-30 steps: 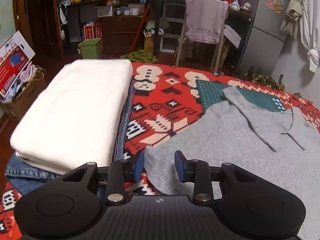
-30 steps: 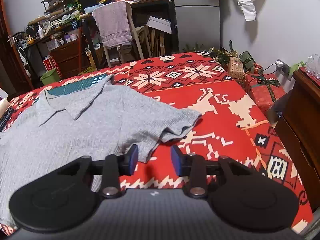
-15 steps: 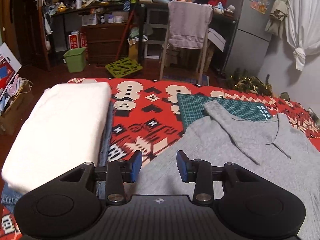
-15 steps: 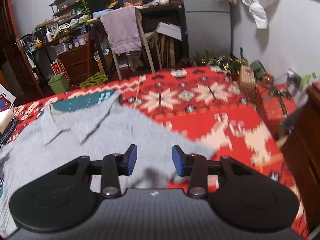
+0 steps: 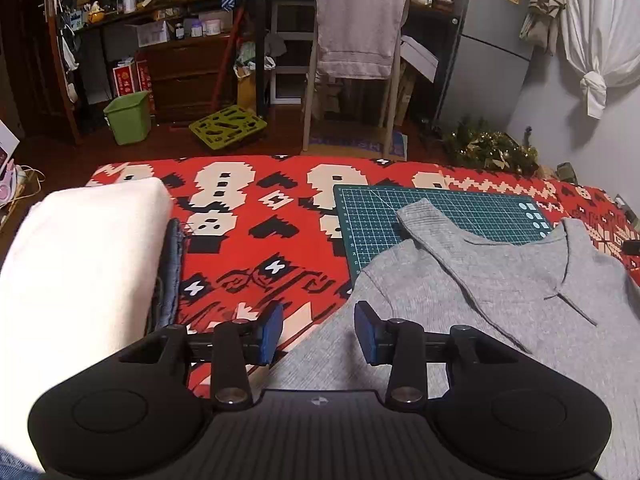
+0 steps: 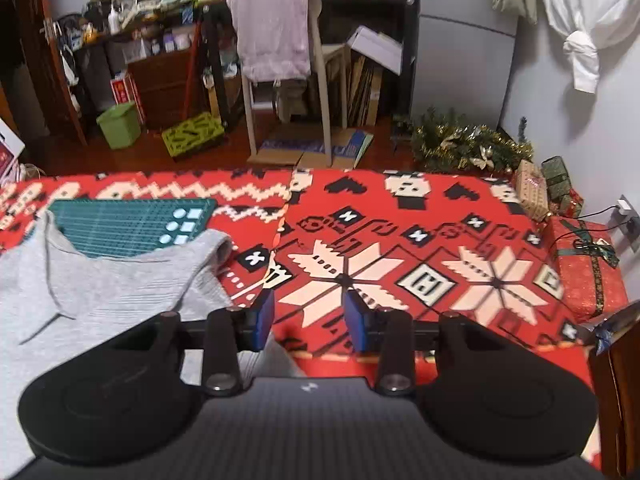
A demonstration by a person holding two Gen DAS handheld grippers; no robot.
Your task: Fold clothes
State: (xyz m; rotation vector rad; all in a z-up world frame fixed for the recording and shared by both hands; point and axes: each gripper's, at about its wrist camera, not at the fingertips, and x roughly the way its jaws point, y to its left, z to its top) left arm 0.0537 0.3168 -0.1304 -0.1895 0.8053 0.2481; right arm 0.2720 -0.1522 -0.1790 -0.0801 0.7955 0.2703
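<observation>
Left gripper (image 5: 318, 332): blue-padded fingers (image 5: 269, 332) spread apart, nothing between them. They sit above the left edge of the grey shirt (image 5: 500, 300); whether the pads touch the cloth cannot be told. The left pad lies over the red patterned blanket (image 5: 248, 248), the right pad over grey fabric.

Right gripper (image 6: 309, 322): fingers (image 6: 264, 320) likewise parted, gripping nothing. They sit just off the right edge of the grey shirt (image 6: 120, 292), over the red patterned blanket (image 6: 440, 240). A strip of grey cloth shows below the gap between the pads, close against the gripper body.

Grey shirt: spread flat on the blanket, collar end away from the cameras. In the left wrist view a sleeve (image 5: 448, 248) is folded in diagonally across the chest. The collar region overlaps the near edge of a green cutting mat (image 5: 400, 212), which lies on the blanket. In the right wrist view the shirt's right shoulder (image 6: 218, 248) is bunched up slightly at the mat's corner (image 6: 132, 224).

Left of the shirt, well apart: a folded white garment (image 5: 80, 256) stacked on folded denim (image 5: 170, 276), denim edge showing along the right side.

Beyond the blanket: a wooden chair with a towel draped over its back (image 5: 360, 32), a green bin (image 5: 128, 118) on the floor, cluttered shelves (image 5: 168, 24), a tinsel wreath (image 6: 468, 144), and wrapped gift boxes (image 6: 584, 268) at the blanket's right edge.
</observation>
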